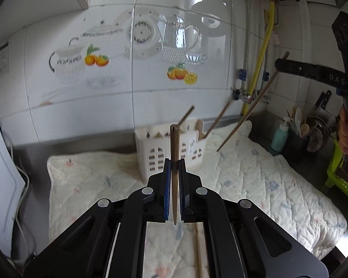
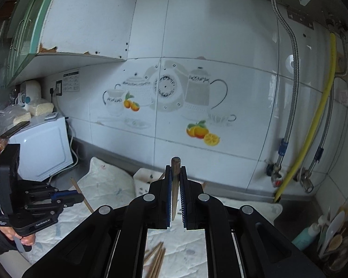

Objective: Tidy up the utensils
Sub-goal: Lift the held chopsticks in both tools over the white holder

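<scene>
My left gripper (image 1: pixel 174 162) is shut on a brown chopstick (image 1: pixel 174 153) that stands upright between its pads, above the quilted mat (image 1: pixel 255 173). My right gripper (image 2: pixel 175 169) is shut on another chopstick (image 2: pixel 175 180), held high over the mat; it shows at the right in the left wrist view (image 1: pixel 278 66) with its chopstick (image 1: pixel 250 108) slanting down. A white slotted utensil holder (image 1: pixel 171 148) stands at the back of the mat with two chopsticks (image 1: pixel 185 115) leaning in it. Several loose chopsticks (image 2: pixel 156 261) lie on the mat below my right gripper.
A white microwave (image 2: pixel 44 148) stands at the left. A teal bottle (image 1: pixel 280 137) and a pot of spoons and knives (image 1: pixel 313 125) stand at the right corner. Pipes and a yellow hose (image 2: pixel 313 120) run down the tiled wall. One chopstick (image 1: pixel 198 250) lies under my left gripper.
</scene>
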{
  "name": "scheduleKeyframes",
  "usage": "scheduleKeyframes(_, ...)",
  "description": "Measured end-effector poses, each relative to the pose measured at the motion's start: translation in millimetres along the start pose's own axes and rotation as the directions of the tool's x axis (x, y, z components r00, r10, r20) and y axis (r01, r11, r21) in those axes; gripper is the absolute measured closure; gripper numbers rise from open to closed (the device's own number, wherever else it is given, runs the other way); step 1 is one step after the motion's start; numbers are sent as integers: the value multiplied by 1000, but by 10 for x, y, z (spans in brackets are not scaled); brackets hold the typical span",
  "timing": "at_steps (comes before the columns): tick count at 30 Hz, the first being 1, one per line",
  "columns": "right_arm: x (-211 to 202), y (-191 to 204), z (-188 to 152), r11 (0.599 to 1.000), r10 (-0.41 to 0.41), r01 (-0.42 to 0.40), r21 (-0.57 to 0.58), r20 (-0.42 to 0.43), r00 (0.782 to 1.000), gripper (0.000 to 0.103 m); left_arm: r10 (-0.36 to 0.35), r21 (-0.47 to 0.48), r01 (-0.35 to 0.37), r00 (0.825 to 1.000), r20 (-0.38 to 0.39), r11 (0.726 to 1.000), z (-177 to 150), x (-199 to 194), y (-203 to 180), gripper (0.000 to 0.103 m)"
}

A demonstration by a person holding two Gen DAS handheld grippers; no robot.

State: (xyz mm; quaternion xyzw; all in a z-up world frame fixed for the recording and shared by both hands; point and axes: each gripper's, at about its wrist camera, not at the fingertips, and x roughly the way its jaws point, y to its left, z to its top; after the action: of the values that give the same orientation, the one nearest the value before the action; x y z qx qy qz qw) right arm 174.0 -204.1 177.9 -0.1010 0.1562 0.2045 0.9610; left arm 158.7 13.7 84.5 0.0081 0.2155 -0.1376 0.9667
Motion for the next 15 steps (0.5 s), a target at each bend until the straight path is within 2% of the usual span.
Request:
scheduleKeyframes(5,280,-112,197,1000,-28,28,5,11,1000,96,28,19,-30,996,87,999,483,48,40,98)
scheduleKeyframes(10,572,-214,286,998,-57,57,9,7,998,96,55,23,-61,980,189,998,990,67,84,98)
scheduleKeyframes(15,886,-310,280,998,-64,64,20,-27,998,96,91,26,-101,963,254,995,1243,195,93,98)
